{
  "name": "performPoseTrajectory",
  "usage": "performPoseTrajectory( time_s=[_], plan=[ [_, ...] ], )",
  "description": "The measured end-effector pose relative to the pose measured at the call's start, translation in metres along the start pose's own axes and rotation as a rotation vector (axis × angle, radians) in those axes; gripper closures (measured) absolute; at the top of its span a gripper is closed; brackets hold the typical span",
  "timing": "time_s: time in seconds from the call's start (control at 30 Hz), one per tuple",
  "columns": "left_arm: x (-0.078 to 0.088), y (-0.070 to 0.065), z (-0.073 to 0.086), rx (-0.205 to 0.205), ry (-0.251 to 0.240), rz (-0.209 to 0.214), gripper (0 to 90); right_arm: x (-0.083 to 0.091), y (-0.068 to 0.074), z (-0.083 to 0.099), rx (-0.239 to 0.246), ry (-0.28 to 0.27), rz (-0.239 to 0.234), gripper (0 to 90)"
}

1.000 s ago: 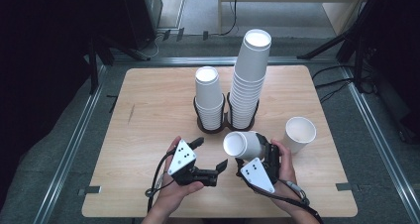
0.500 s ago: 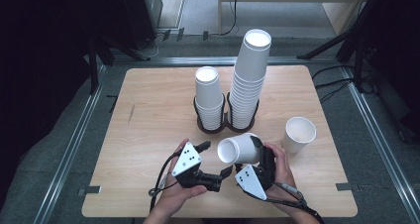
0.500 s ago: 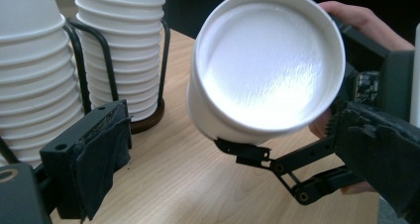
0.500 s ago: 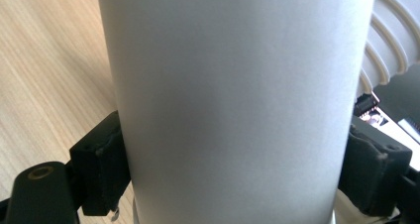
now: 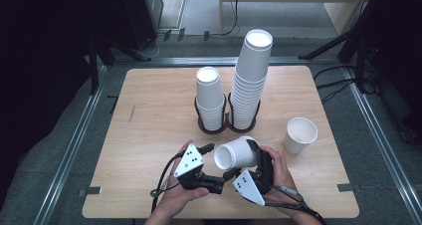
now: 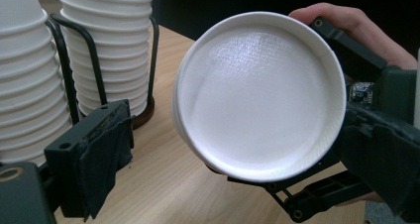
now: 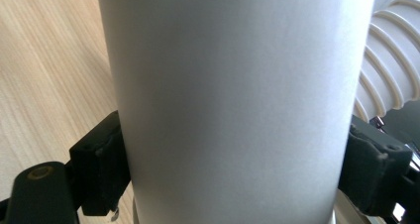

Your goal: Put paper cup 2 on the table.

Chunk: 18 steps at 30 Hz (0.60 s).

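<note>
A white paper cup (image 5: pixel 239 153) lies on its side above the table's front, with my right gripper (image 5: pixel 244 158) shut across its wall. In the right gripper view the cup's wall (image 7: pixel 233 60) stands between both pads (image 7: pixel 99 159), which press on it. Its open mouth (image 6: pixel 262 95) faces my left gripper (image 5: pixel 219 162), whose jaws have just been closing a little. They still stand open on either side of the rim, and the left pad (image 6: pixel 106 154) is apart from it.
A black wire holder (image 5: pixel 226 128) at mid-table carries a short cup stack (image 5: pixel 210 98) and a tall one (image 5: pixel 251 80). One loose cup (image 5: pixel 300 134) stands upright to the right. The wooden table (image 5: pixel 149 120) has bare room on the left.
The right gripper has brought the cup slightly down and left, its mouth closer to the left gripper. The left hand has stayed put, its jaws a little narrower.
</note>
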<state>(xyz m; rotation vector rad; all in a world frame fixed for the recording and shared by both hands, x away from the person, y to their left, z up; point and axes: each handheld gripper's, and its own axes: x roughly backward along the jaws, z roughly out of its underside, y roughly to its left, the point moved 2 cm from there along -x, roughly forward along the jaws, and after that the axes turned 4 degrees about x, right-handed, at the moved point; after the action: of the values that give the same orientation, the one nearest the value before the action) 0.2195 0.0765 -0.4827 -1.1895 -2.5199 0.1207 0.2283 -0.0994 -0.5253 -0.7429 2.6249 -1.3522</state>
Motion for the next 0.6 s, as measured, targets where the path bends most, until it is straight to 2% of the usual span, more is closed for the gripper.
performPoseTrajectory(
  time_s=[0.33,0.6],
  plan=[
    [-0.0017,-0.003,0.0001,-0.003,0.016,0.007,4.2,0.0007,0.0043,-0.0023,0.027,-0.017,-0.019,13.8],
    [-0.0035,-0.0042,0.0006,0.012,0.033,0.026,5.9,0.0016,0.0083,-0.004,0.049,-0.029,-0.034,13.7]
  ],
)
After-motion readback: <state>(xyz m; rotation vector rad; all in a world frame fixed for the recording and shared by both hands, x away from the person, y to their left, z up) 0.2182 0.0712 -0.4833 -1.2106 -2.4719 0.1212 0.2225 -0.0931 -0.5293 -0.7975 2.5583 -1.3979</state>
